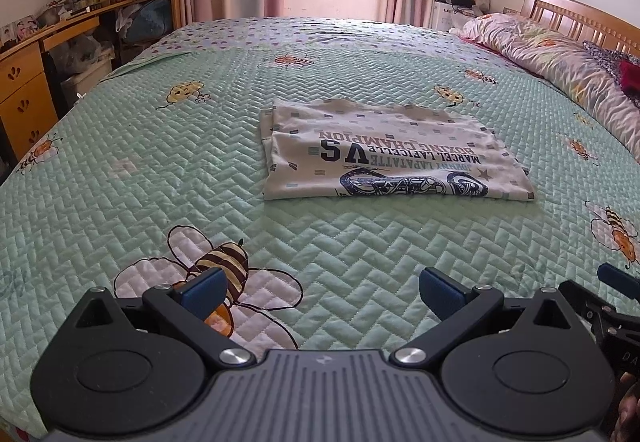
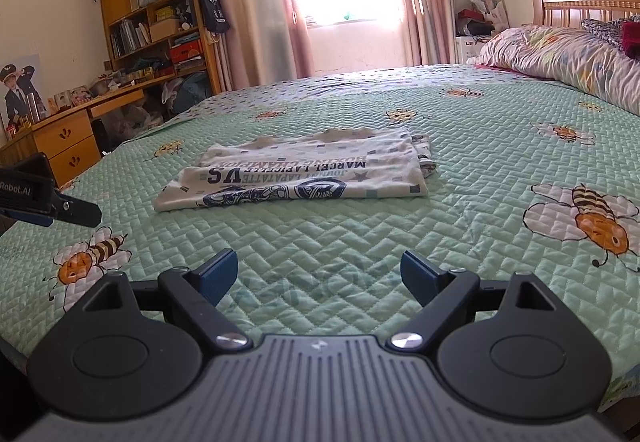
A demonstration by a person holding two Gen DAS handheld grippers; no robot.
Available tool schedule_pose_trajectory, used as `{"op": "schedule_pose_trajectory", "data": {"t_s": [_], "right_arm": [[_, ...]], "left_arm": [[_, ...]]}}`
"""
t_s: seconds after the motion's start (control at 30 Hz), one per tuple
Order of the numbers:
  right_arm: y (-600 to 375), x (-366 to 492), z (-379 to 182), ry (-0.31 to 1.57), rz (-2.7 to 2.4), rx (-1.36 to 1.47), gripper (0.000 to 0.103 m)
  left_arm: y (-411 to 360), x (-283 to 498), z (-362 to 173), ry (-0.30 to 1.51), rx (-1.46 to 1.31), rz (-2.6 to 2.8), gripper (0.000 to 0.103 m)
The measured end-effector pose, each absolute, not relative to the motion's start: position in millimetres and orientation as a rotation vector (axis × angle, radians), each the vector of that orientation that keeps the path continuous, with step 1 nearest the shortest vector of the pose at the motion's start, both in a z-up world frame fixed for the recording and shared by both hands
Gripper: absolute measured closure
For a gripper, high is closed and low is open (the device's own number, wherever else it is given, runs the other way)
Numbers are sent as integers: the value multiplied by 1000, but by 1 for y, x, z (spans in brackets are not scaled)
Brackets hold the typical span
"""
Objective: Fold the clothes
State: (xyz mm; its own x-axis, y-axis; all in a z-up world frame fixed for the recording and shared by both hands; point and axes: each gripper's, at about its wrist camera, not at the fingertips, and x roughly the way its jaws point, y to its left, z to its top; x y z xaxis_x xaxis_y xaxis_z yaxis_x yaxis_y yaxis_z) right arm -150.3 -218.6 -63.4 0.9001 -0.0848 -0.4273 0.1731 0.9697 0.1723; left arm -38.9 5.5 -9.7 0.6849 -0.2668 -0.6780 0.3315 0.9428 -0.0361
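- Folded shirt (image 1: 384,157): white knit cloth with small grey and blue rectangles, navy block lettering and a dark blue graphic. It lies in a flat, roughly rectangular stack at the centre of the left wrist view; in the right wrist view it sits at centre left (image 2: 304,173). Layered edges show along its left side in the left view, and a rumpled bit of cloth sticks out at its right edge in the right view.
- Bedspread (image 1: 360,262): pale green quilted fabric stitched in a herringbone pattern, printed with cartoon bees; a band of small coloured marks runs along its far edge. The shirt rests on it.
- Left gripper (image 1: 322,292): black hard-plastic arms with blue pads, lower centre of its frame. Jaws spread wide, nothing between them, over the bedspread and well short of the shirt.
- Right gripper (image 2: 320,276): same build, lower centre of its frame. Jaws spread wide and empty, also well short of the shirt.
- Pillow (image 1: 560,57): glossy, crumpled floral cover, upper right, against a slatted wooden headboard (image 1: 580,15).
- Bookshelf (image 2: 160,9): yellow wood, crowded, upper left, above a matching desk (image 2: 68,133).
- Curtains (image 2: 256,1): pink, hanging in soft vertical folds either side of a bright window.
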Motion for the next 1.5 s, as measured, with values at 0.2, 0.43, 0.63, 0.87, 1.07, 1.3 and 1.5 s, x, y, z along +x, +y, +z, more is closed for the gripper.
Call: {"op": "schedule_pose_trajectory", "data": {"t_s": [0.2, 0.43, 0.63, 0.87, 1.07, 1.3, 1.5], "right_arm": [[-226, -109, -54, 421, -133, 164, 14], [-225, -8, -54, 436, -102, 119, 14], [-213, 92, -68, 481, -51, 41, 14], [-252, 94, -97, 586, -66, -38, 13], [-294, 16, -77, 501, -250, 68, 12], [-270, -48, -68, 406, -192, 152, 12], [-237, -48, -77, 437, -114, 140, 12]], "left_arm": [[3, -33, -23, 778, 88, -346, 1], [9, -26, -37, 812, 81, -341, 1], [18, -12, -46, 840, 81, -312, 1], [21, 3, -53, 861, 77, -292, 1], [1, -1, -33, 830, 138, -254, 1], [-5, -16, -9, 797, 160, -232, 1], [0, -20, 3, 779, 154, -197, 1]]}}
